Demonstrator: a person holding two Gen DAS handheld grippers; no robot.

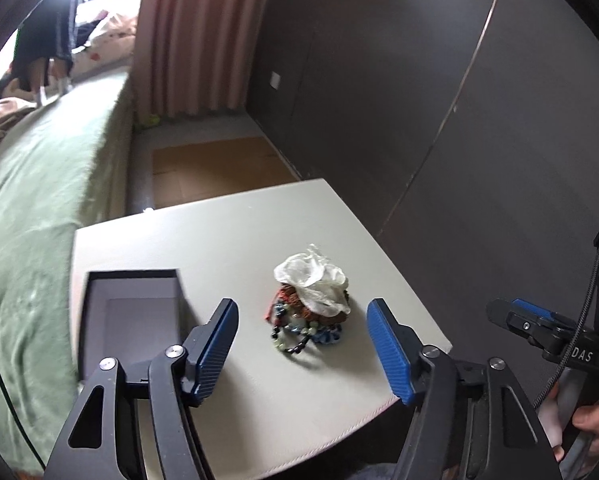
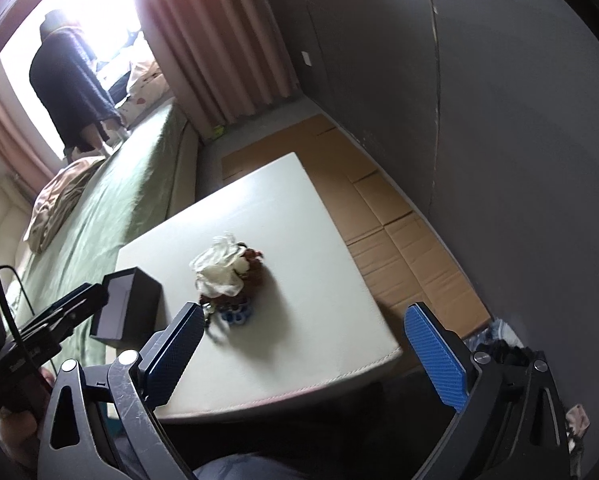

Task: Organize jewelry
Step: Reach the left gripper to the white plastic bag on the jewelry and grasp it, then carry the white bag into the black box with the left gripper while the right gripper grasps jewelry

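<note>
a bedroom with a green-covered bed (image 1: pixel 39 184), pink curtains (image 1: pixel 203 36) and a dark grey wall is surrounding a pale cream padded tabletop (image 1: pixel 227 236). nearest the viewer, the left gripper (image 1: pixel 301 344) is hovering with its blue-padded jaws spread wide and holding nothing; the right gripper (image 2: pixel 303 344) is likewise gaping and empty. just beyond, a tangled heap of beaded bracelets in blue, green, black and reddish brown (image 1: pixel 305 320) is lying mid-table, directly ahead of the left gripper and between its jaws' line, topped by a crumpled white sheer pouch (image 1: pixel 311 280). from the right gripper the heap is sitting ahead and to the left, so the left seems better lined up. an open black square gift box with a grey lining (image 1: pixel 133 312) is standing on the heap's left side.
</note>
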